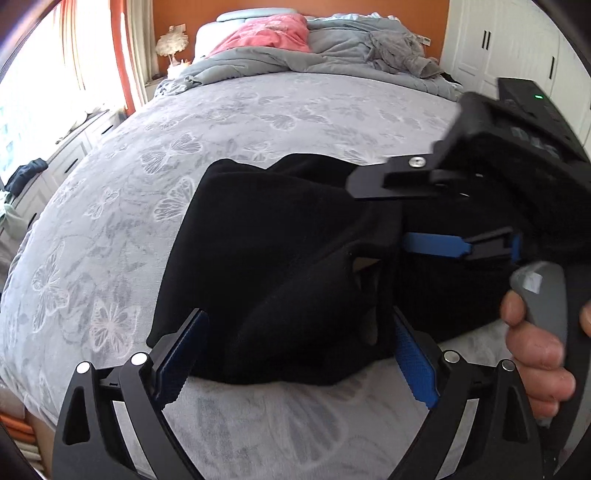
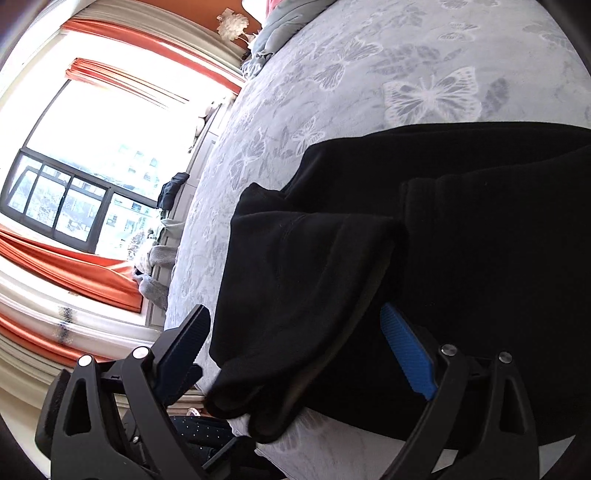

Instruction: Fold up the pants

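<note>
The black pants [image 1: 266, 258] lie folded in a thick bundle on the grey butterfly bedspread [image 1: 147, 155]. My left gripper [image 1: 299, 325] is open, its blue-padded fingers on either side of the bundle's near end. My right gripper [image 1: 388, 214] shows in the left wrist view at the right, held by a hand, its jaws open over the pants. In the right wrist view the right gripper [image 2: 295, 325] is open with a folded layer of the pants [image 2: 332, 266] between its fingers.
A pink blanket [image 1: 266, 33] and rumpled grey duvet [image 1: 332, 51] lie at the head of the bed. A window with orange curtains [image 2: 74, 258] is at the left. White wardrobes [image 1: 517, 44] stand at the right. Clothes lie on a cabinet [image 1: 26, 177] beside the bed.
</note>
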Motion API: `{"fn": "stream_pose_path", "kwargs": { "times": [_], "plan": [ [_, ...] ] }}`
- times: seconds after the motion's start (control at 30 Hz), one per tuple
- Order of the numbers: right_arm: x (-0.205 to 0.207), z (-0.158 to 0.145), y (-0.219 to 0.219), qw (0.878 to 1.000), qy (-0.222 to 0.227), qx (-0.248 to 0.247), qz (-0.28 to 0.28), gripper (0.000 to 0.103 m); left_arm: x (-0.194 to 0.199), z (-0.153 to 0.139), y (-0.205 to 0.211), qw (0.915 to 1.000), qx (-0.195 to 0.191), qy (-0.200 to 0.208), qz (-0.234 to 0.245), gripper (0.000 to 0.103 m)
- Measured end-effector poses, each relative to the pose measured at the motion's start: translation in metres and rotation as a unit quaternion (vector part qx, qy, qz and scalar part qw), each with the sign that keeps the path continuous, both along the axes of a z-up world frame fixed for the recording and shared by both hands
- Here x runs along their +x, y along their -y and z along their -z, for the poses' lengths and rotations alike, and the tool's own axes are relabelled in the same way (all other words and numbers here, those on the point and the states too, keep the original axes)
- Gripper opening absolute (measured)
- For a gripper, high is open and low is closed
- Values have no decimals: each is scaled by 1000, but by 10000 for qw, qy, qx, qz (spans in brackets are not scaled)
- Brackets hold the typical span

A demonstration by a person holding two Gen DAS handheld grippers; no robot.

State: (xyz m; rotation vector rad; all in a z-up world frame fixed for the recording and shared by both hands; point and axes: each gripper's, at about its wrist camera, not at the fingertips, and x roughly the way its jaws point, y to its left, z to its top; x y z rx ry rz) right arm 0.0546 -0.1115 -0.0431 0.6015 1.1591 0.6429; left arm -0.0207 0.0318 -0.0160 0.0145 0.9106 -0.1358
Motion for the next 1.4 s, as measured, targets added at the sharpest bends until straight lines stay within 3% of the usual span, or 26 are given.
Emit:
{"fn": "stream_pose_path", "kwargs": {
  "times": [0.07,0.17,0.33,0.37,0.4,0.43,0.47,0.5,0.53,0.63,0.73,0.8,0.87,0.97,1.03,1.1,1.13,1.2,1.23,1.3,1.4],
  "plan": [
    [-6,0,-5,9999,-4,33,-102,92,-21,-9,-3,9996,51,205,190,93],
    [-13,2,-23,9992,110,-332,-208,92,-38,-17,-13,9984,210,472,219,93],
    [-15,6,-54,9940,397,-1023,38,90,-53,-24,-44,9989,-18,464,15,93],
    [-14,7,-60,9910,459,-1248,154,69,-54,-25,-51,9988,-31,476,-98,93],
    [-12,7,-65,9859,511,-1574,263,56,-55,-27,-58,9985,-56,500,-223,93],
    [-10,8,-70,9799,565,-1884,321,32,-56,-30,-64,9980,-69,533,-331,93],
    [-8,6,-70,9804,582,-1853,320,29,-59,-33,-68,9973,-43,580,-446,93],
    [-6,-2,-70,9820,593,-1767,309,15,-60,-35,-73,9964,-5,626,-579,93],
    [-4,-18,-71,9831,680,-1682,252,13,-59,-37,-79,9957,-19,656,-657,93],
    [-4,-86,-72,9760,1317,-1730,85,13,-57,-43,-91,9941,-145,688,-822,93],
    [-10,-161,-53,9504,2132,-2255,213,13,-54,-51,-91,9941,-489,652,-716,93],
    [-15,-192,-22,9353,2356,-2605,427,13,-50,-56,-82,9944,-620,646,-554,93],
    [-19,-201,19,9212,2337,-3035,685,13,-46,-59,-68,9946,-666,700,-392,93],
    [-10,-164,92,9128,1759,-3499,1161,14,-40,-59,-38,9956,-681,650,-33,93],
    [6,-103,135,9123,1108,-3709,1335,20,-32,-54,-19,9954,-769,539,170,94],
    [16,-43,170,8994,239,-4078,1554,20,-23,-47,1,9956,-796,360,351,94],
    [9,-33,183,9030,111,-3928,1736,21,-18,-43,11,9952,-825,261,450,94],
    [-10,-40,209,9298,372,-3031,2054,25,-9,-35,27,9941,-916,75,579,94],
    [-19,-44,217,9343,424,-2852,2097,32,-4,-32,32,9936,-956,16,599,94],
    [-31,-49,217,9349,591,-2871,2003,41,5,-26,40,9928,-1043,-71,579,94],
    [-43,-43,212,9291,651,-3133,1854,64,19,-18,45,9925,-1107,-165,481,94]
  ]
}}
